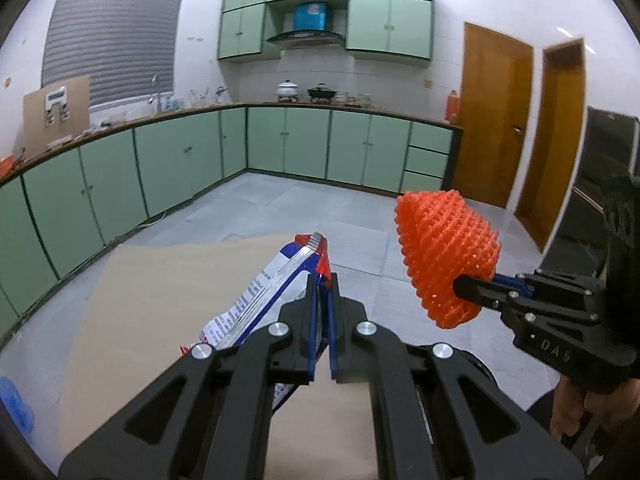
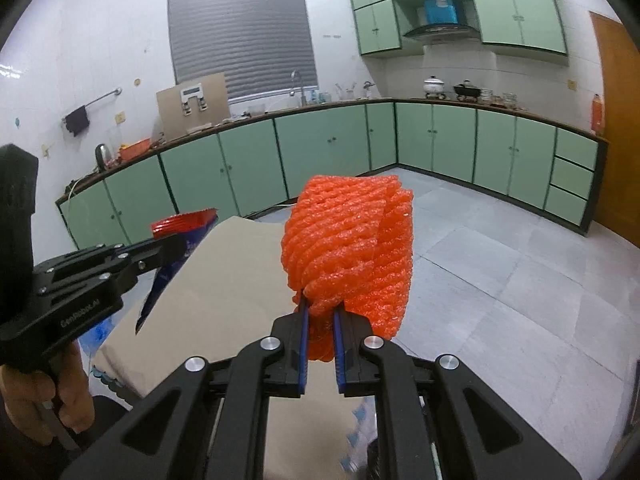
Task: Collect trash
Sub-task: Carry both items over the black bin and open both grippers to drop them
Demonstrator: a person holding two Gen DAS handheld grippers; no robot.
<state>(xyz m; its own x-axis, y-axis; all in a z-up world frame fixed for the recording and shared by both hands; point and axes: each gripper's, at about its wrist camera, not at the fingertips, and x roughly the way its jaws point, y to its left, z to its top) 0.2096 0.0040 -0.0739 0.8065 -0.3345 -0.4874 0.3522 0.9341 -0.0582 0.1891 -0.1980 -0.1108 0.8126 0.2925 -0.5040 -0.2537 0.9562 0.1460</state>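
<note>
Left hand-held gripper: pinching a blue-and-white snack wrapper, held above the beige tabletop.
Right hand-held gripper: clamped on an orange foam net, raised over the tabletop edge.
Beyond: green cabinets.

Embossed "DAS" on right gripper body; faint lettering, possibly "GenRobot.AI", on left gripper, lower left.

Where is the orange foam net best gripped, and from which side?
At its bunched lower end, from below, as the right gripper has it: there the orange foam net gathers narrow enough for the fingers to pinch, while above it flares wide and springy.
</note>
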